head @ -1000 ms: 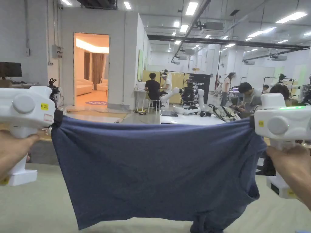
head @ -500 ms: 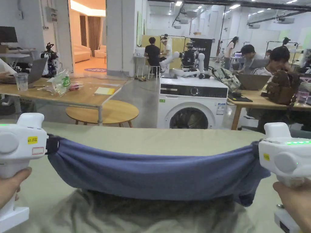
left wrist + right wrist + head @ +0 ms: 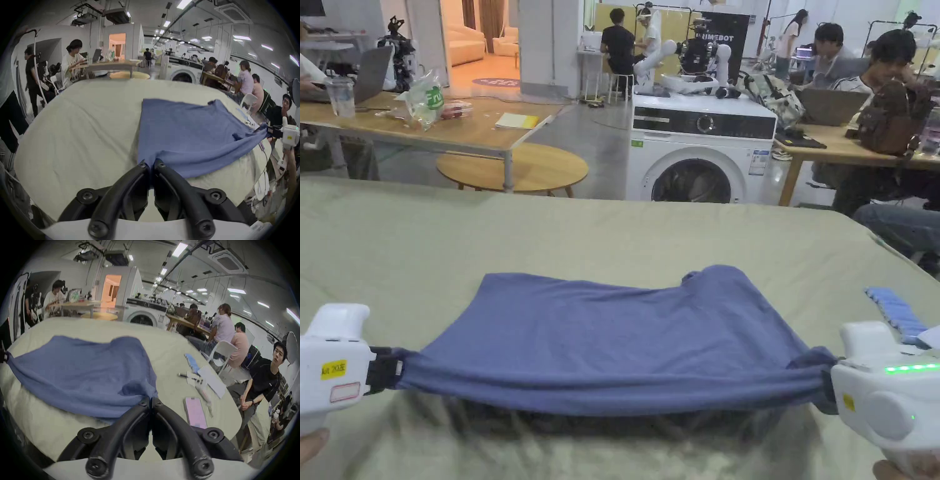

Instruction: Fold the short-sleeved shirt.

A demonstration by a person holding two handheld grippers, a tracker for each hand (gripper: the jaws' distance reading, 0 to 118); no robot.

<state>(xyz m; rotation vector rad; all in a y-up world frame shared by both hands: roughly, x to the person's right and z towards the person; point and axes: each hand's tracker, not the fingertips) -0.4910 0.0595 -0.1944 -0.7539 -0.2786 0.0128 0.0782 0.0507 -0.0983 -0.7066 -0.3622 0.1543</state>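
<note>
A soft blue short-sleeved cotton shirt (image 3: 600, 337) lies spread on a big table covered with a pale green cloth (image 3: 612, 237). Its far part rests flat on the cloth. Its near edge is lifted a little and pulled tight between the 2 grippers.

The white left gripper (image 3: 150, 164) has its 2 black jaws closed tight on the near left corner of the shirt. In the head view it sits low at the left side (image 3: 378, 370), and the cloth bunches where it goes in.

The white right gripper (image 3: 151, 400) has its 2 jaws pinched together on the near right corner of the shirt. In the head view it sits low at the right side (image 3: 828, 390), with a green light on top.

On the table to the right of the shirt lie a pink phone (image 3: 195, 413), a black pen (image 3: 184, 375) and white sheets of paper (image 3: 211, 382).

Past the table stands a white washing machine (image 3: 700, 150), with a round wooden table (image 3: 512, 167) to its left.
</note>
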